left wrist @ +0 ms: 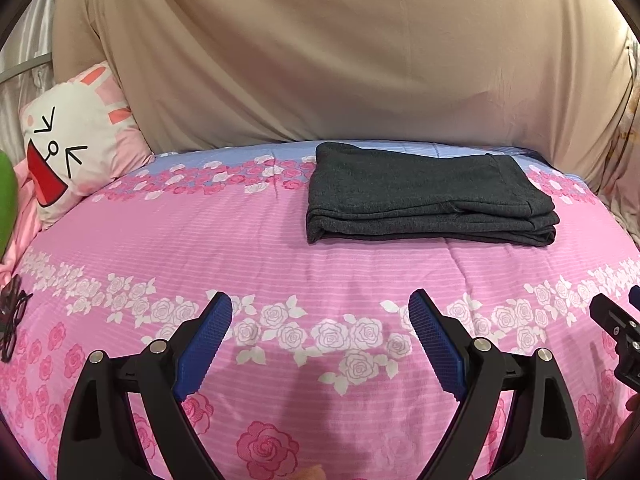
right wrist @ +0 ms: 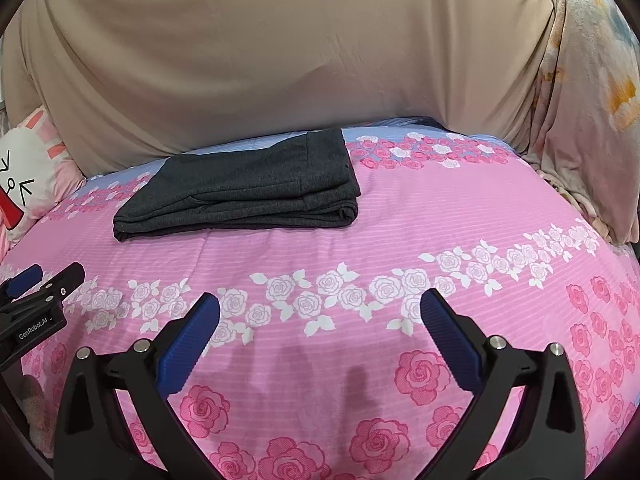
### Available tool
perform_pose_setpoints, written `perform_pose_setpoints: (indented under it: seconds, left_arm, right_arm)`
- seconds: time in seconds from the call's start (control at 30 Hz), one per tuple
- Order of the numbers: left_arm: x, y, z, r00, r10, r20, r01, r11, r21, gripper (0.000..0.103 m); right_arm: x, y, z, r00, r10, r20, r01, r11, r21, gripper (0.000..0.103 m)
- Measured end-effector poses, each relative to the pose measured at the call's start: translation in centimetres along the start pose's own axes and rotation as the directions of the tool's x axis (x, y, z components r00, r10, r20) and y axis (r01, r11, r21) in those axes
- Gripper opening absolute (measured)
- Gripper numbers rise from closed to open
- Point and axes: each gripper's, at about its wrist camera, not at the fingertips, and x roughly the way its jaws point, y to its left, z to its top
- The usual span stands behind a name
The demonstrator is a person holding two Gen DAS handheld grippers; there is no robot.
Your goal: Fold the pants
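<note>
While one folded pair of pants [left wrist: 428,196] lies on the bed [left wrist: 240,240], both claws (left [left wrist: 320,320], right [right wrist: 320,320]) gape apart, empty.

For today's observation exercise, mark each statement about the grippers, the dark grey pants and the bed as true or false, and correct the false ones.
1. The dark grey knit pants lie folded in a flat stack on the pink rose-print bedspread. True.
2. The left gripper is clamped on the pants. False: it is open and empty, short of them.
3. The right gripper is open and holds nothing. True.
4. A white cartoon rabbit pillow sits on top of the pants. False: it stands apart, at the bed's left end.
5. A beige cloth hangs behind the bed. True.
</note>
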Motion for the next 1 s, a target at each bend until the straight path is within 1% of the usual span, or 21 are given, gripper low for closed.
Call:
perform_pose_setpoints:
  seconds: [0.2,0.37,0.47,0.57,0.7,0.77,0.87,1.0]
  left_arm:
    - [0.24,0.48,0.09,0.999,-0.03,-0.019,0.03,0.999,-0.025,0.087]
    - [0.16,0.38,0.02,0.999,-0.033,-0.02,0.033,0.999,-0.028,0.087]
    - [0.02,0.26,0.03,1.0,-0.02,-0.017,0.02,1.0,-0.017,0.087]
    - [-0.32,-0.02,-0.12,1.0,0.018,0.006,-0.018,1.0,0.005,0.087]
    - [-0.57,-0.35,-0.22,0.999,0.02,0.025,-0.021,0.999,0.032,0.087]
    - [-0.52,-0.29,-0.17,0.999,0.028,0.024,-0.029,0.999,0.031,0.087]
    - [-0.11,-0.23,-0.13,0.999,0.046,-0.002,-0.046,0.999,0.023,0.087]
    - [-0.12,-0.14,-0.18,0.999,0.041,-0.003,-0.041,0.999,0.019,0.087]
  right_arm:
    - [0.06,-0.07,0.02,1.0,0.002,0.0,-0.002,1.0,-0.001,0.098]
    - [0.11,-0.14,0.04,1.0,0.003,0.0,-0.003,1.0,-0.002,0.098]
    - [0.08,-0.12,0.02,1.0,0.002,0.0,-0.002,1.0,-0.001,0.098]
    - [0.11,-0.15,0.04,1.0,0.003,0.0,-0.003,1.0,-0.002,0.098]
    - [0.07,-0.13,0.02,1.0,0.003,0.0,-0.003,1.0,-0.002,0.098]
    - [0.07,-0.12,0.02,1.0,0.003,0.0,-0.003,1.0,-0.002,0.098]
    - [0.04,-0.16,0.01,1.0,0.003,0.002,-0.003,1.0,-0.002,0.098]
    - [0.01,-0.16,-0.06,1.0,0.0,0.003,0.0,1.0,-0.001,0.098]
